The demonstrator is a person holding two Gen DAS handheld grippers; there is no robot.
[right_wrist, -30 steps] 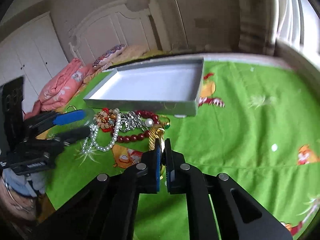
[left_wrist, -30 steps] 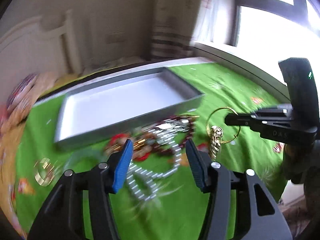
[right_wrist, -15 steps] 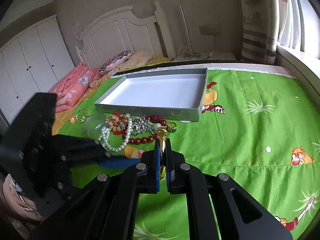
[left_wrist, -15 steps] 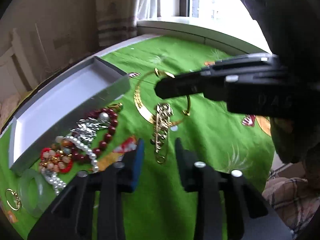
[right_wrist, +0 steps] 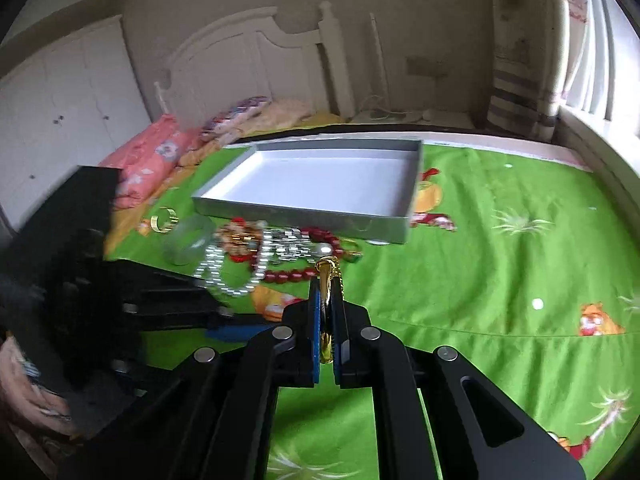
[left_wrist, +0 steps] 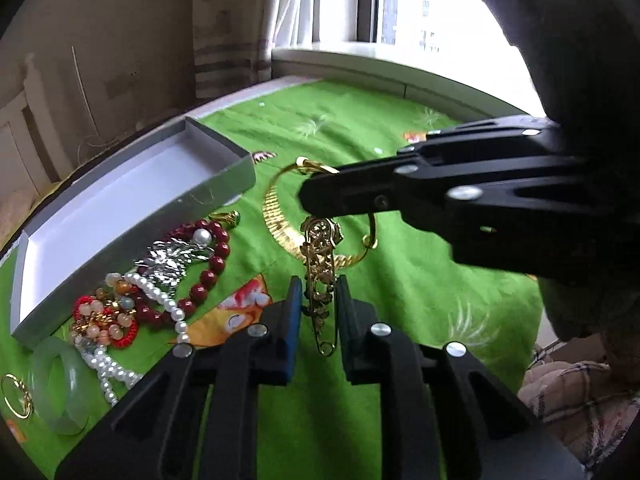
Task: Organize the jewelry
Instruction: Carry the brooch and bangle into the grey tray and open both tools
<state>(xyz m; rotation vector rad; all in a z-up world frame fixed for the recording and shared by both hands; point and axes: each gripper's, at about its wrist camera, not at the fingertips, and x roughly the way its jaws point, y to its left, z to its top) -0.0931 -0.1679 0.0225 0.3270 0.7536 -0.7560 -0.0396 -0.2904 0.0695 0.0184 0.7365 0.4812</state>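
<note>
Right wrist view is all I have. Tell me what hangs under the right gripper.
Observer: An ornate gold pin dangles just below the right gripper.
Operator: I only see the gold necklace in my grip. Place the left gripper for me.
Observer: The left gripper has one finger on each side of that pin, and its jaws are closing.
Operator: Confirm contact.
Observer: Not yet; a sliver of green cloth seems to show between each pad and the pin.
</note>
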